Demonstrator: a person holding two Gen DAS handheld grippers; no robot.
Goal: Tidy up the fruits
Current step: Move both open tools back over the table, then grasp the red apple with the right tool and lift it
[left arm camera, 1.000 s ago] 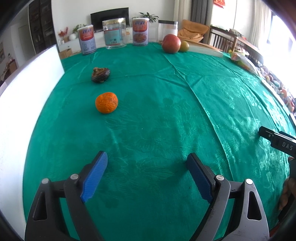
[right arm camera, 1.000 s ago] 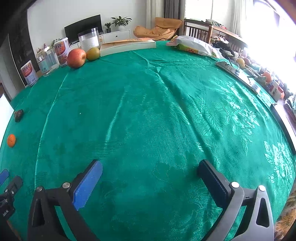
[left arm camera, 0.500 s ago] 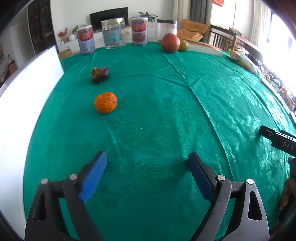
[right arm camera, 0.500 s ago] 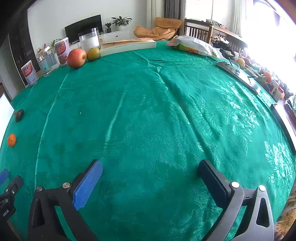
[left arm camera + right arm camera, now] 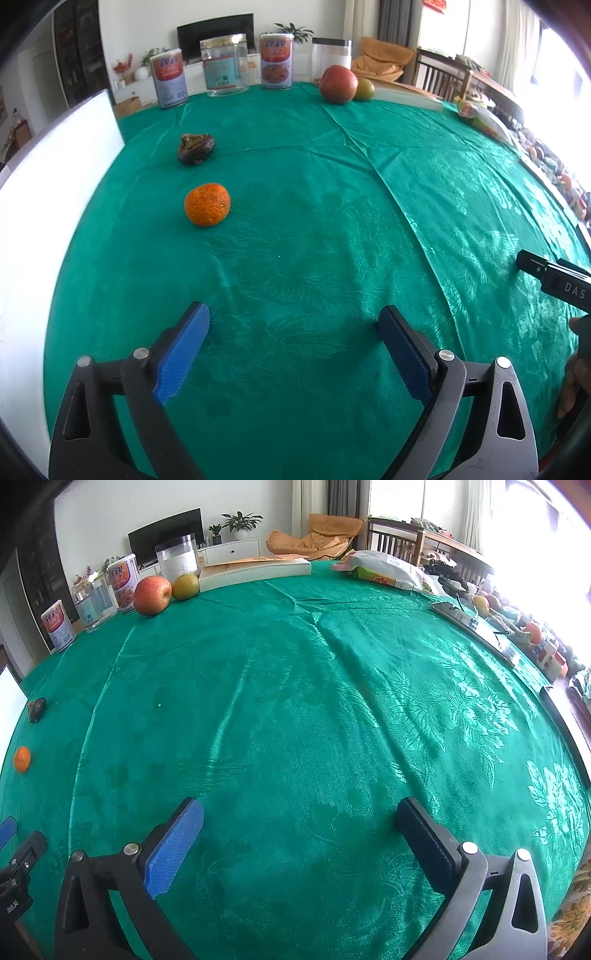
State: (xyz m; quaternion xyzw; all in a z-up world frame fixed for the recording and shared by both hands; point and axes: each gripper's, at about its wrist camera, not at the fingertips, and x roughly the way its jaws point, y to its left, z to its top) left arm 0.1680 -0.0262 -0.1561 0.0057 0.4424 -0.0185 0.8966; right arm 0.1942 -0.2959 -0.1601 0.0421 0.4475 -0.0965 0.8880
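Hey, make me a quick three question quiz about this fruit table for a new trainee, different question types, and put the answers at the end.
1. True or false: the left gripper holds the orange.
2. Which fruit touches the red apple? A) green fruit B) orange C) none
3. Fill in: the dark shrivelled item lies ____ the orange, toward the cans.

Key: 1 false, its jaws are open and empty; 2 A, the green fruit; 3 beyond.

green-clothed table, orange, apple

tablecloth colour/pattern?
Green tablecloth with a shiny woven floral pattern; clearest in the right wrist view.
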